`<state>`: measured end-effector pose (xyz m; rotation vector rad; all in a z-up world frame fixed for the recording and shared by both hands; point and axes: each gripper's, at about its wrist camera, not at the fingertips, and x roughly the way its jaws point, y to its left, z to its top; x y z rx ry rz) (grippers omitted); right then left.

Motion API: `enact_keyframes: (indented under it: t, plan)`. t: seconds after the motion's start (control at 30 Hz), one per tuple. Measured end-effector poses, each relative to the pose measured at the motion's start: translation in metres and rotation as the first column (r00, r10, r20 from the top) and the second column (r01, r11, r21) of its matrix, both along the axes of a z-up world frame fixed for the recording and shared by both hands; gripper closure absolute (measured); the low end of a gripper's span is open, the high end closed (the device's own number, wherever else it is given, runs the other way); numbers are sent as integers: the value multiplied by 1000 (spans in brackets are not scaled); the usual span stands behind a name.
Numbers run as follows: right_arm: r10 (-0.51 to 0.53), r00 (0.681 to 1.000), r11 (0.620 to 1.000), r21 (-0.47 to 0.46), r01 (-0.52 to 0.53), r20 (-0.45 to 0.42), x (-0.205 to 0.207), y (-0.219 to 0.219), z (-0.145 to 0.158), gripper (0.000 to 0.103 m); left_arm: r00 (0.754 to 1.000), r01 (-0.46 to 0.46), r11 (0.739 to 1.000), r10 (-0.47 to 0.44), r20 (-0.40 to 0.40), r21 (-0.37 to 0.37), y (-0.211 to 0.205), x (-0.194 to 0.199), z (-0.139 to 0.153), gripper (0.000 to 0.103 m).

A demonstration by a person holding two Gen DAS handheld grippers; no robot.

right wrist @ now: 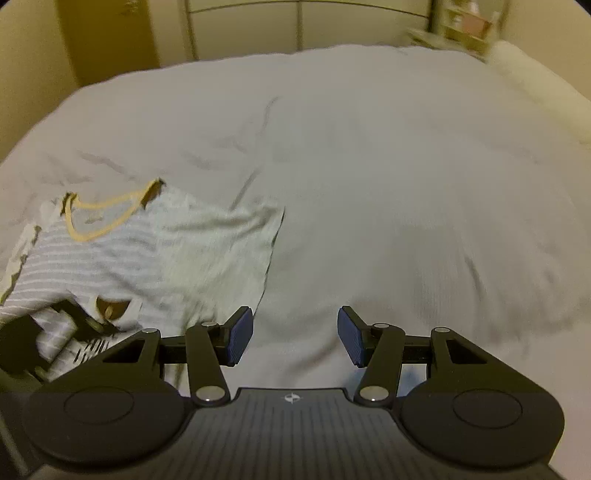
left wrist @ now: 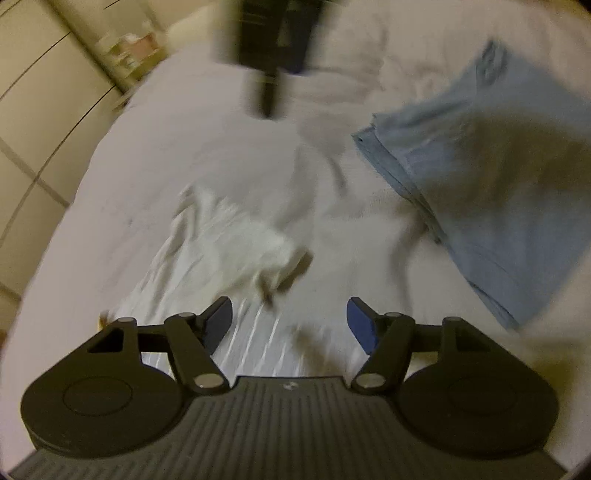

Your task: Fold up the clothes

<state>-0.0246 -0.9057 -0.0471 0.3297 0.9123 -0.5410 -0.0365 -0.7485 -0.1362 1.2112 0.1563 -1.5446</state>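
Note:
A white striped shirt (left wrist: 229, 236) with a yellow neckline (right wrist: 99, 218) lies rumpled on the bed. My left gripper (left wrist: 290, 325) hovers open just above its near part, with nothing between the blue pads. A folded light-blue garment (left wrist: 498, 192) rests to the right of it on the sheet. My right gripper (right wrist: 295, 336) is open over bare sheet, with the shirt's edge just left of its left finger (right wrist: 240, 332). In the left wrist view a blurred black tool body (left wrist: 273, 44) hangs at the top. A dark tool part (right wrist: 26, 347) pokes in over the shirt at lower left.
The white bed sheet (right wrist: 406, 177) is wrinkled and fills most of both views. Cream cupboard panels (left wrist: 33, 92) run along the far side of the bed. A small shelf with items (right wrist: 469, 22) and a pillow (right wrist: 524, 62) sit at the head end.

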Motion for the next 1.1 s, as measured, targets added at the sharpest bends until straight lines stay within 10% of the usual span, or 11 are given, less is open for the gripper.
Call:
enact_keyframes:
  t: [0.23,0.37,0.73,0.87,1.1]
  plan:
    - [137,990,990,37,-138,19,33,-54,-12,49,987,47,996,-59,152,81,-62,-12,-50,61]
    - [221,975,973,57,-222,29,57,-77,-21,49,994,-13,997,4,114,79,-74,2,-48,102]
    - [467,882,878,151,-455,-60,161,-102,-80,51,948,-244,969,233,-218,-24,-69,29,-23,102]
    - [470,878,872,200,-447,-88,168,-110,-89,102,927,-283,959,268,-263,-19,-66,34,-30,102]
    - [388,906,915,188,-357,-168,176,-113,-74,103,881,-355,934,328,-341,-20,-69,35,-22,102]
